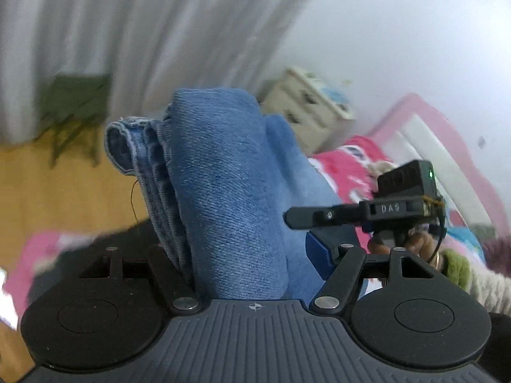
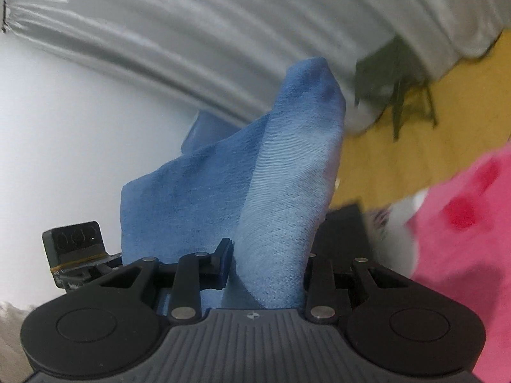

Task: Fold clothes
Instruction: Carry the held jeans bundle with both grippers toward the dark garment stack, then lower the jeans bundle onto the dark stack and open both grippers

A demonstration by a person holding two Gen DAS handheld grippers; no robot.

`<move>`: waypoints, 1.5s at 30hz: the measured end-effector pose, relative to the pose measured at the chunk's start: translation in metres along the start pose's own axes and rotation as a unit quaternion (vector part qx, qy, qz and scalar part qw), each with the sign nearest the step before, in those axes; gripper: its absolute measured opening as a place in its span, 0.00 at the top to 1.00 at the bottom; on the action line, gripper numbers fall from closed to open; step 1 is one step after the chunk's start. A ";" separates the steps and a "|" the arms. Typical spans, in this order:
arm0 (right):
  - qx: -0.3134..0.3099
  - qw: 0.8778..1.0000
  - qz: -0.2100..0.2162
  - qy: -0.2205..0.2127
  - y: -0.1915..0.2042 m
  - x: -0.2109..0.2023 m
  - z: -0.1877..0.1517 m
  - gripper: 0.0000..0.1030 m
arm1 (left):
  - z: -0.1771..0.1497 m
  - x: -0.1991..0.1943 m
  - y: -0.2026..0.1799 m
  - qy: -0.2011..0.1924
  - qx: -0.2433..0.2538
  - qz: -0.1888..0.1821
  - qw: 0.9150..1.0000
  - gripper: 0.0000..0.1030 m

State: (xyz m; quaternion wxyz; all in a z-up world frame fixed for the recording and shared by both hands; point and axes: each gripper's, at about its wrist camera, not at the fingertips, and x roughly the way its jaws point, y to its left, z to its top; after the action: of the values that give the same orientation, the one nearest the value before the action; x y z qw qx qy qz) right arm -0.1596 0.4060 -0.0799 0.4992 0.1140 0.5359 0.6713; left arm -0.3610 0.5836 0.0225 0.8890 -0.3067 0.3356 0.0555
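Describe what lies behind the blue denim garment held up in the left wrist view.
Behind the denim garment hang pale curtains, with a cream drawer unit to its right and a green stool to its left. Whatever stands directly behind the cloth is covered.

The only legible writing is the raised lettering "DAS" (the last letter is uncertain) on the black body of the right claw [image 1: 289, 216], seen from the left wrist view. The left claw's [image 2: 73, 249] camera block in the right wrist view bears marks too blurred to read.
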 end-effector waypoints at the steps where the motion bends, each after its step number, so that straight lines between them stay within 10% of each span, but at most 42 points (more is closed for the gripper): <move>1: -0.003 1.000 -0.002 0.010 0.001 0.010 -0.006 0.66 | -0.006 -0.003 0.005 0.001 -0.006 0.009 1.000 0.33; 14: -0.026 0.995 -0.080 0.057 -0.005 0.070 -0.047 0.67 | -0.046 0.022 0.089 0.048 -0.092 0.026 0.994 0.38; 31: -0.042 0.990 -0.122 0.050 -0.008 0.058 -0.042 0.66 | -0.058 0.022 0.101 0.053 -0.062 0.021 0.996 0.39; 39: -0.039 0.989 -0.137 0.039 -0.012 0.039 -0.035 0.45 | -0.053 -0.008 0.086 0.056 0.011 0.069 0.996 0.30; 43: -0.077 0.980 -0.184 -0.003 -0.002 0.013 -0.034 0.49 | -0.031 -0.050 0.072 -0.001 0.078 0.120 0.990 0.28; 45: -0.135 0.969 -0.206 -0.027 0.013 0.003 -0.037 0.66 | -0.019 -0.061 0.063 -0.034 0.088 0.106 0.990 0.29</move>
State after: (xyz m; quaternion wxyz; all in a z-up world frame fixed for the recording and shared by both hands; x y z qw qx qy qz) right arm -0.1942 0.3870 -0.0850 0.6515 -0.0489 0.4385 0.6172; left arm -0.4383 0.6294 0.0180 0.9125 -0.1876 0.3396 0.1297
